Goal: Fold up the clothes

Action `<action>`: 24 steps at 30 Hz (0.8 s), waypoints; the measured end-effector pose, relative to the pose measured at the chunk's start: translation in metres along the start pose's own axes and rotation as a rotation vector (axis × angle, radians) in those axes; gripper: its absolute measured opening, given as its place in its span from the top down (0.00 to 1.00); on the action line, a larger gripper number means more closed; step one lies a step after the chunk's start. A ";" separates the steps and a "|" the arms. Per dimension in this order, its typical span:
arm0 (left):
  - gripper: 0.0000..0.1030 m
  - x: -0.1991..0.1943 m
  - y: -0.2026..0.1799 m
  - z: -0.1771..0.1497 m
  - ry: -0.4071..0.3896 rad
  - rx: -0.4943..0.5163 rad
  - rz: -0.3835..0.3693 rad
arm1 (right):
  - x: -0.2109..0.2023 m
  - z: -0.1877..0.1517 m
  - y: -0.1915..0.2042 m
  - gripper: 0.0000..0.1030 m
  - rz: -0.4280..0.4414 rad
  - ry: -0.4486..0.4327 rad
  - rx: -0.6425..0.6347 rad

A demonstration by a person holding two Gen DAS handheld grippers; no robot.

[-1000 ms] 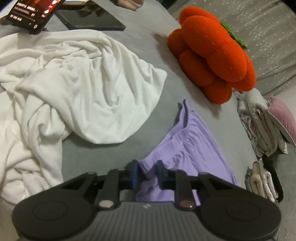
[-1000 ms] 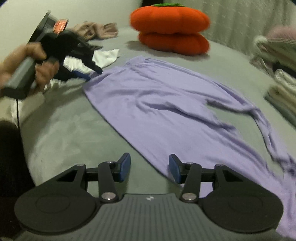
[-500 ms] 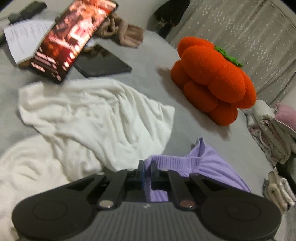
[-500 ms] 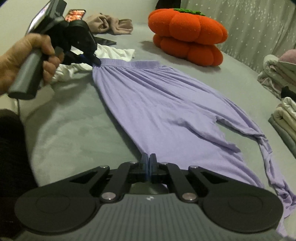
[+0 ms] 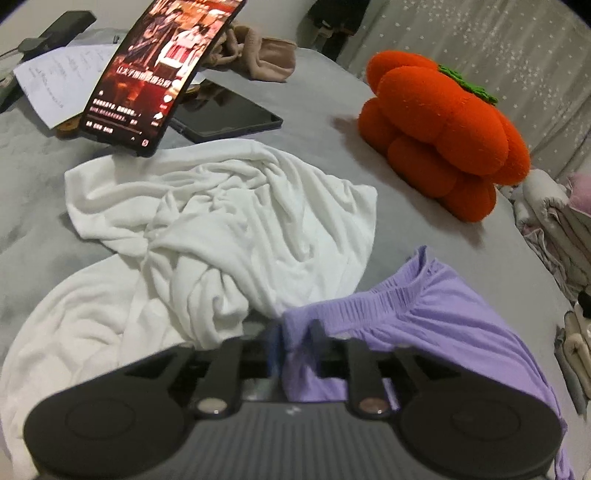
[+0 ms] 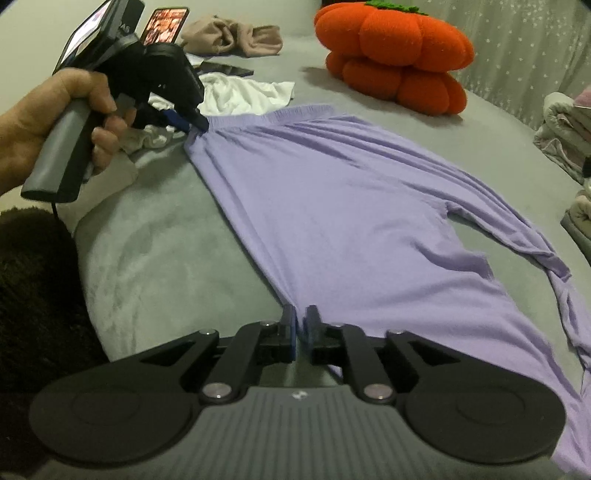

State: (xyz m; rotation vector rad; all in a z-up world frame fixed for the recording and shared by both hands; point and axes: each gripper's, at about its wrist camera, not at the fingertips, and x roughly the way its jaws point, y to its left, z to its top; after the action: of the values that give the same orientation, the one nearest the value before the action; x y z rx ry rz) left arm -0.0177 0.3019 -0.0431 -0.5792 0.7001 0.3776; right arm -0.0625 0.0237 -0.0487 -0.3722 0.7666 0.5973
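A pair of purple trousers (image 6: pixel 351 206) lies spread on the grey bed, waistband far left, legs running to the right. My left gripper (image 5: pixel 295 334) is shut on the waistband corner (image 5: pixel 369 306); it also shows in the right wrist view (image 6: pixel 195 123), held in a hand. My right gripper (image 6: pixel 301 321) is shut on the trousers' near side edge, about mid-length. The cloth is stretched between the two grips.
A crumpled white garment (image 5: pixel 207 236) lies left of the waistband. An orange pumpkin cushion (image 6: pixel 395 55) sits at the back. A lit phone (image 5: pixel 162 66), a tablet (image 5: pixel 225 118), papers and a beige garment (image 6: pixel 232 35) lie beyond. Folded clothes (image 6: pixel 569 140) are stacked at right.
Both grippers closed on the trousers' edge during the last second. The left one has lifted the waistband corner and the cloth is pulled straighter.
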 end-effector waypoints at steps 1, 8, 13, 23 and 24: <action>0.49 -0.003 -0.002 -0.002 -0.007 0.016 -0.002 | -0.002 -0.001 -0.002 0.87 -0.003 -0.002 0.015; 0.30 -0.029 -0.029 -0.018 -0.050 0.168 -0.032 | -0.022 -0.019 -0.036 0.60 -0.032 -0.011 0.181; 0.24 -0.048 -0.059 -0.041 -0.083 0.311 -0.077 | -0.039 -0.048 -0.070 0.60 -0.082 -0.001 0.340; 0.22 -0.058 -0.106 -0.099 0.003 0.444 -0.238 | -0.080 -0.101 -0.127 0.60 -0.208 -0.020 0.582; 0.22 -0.059 -0.111 -0.105 0.009 0.460 -0.252 | -0.083 -0.106 -0.132 0.60 -0.222 -0.021 0.599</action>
State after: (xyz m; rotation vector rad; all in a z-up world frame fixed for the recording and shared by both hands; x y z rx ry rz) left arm -0.0548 0.1431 -0.0266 -0.2268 0.6845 -0.0256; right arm -0.0842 -0.1639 -0.0452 0.1025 0.8318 0.1443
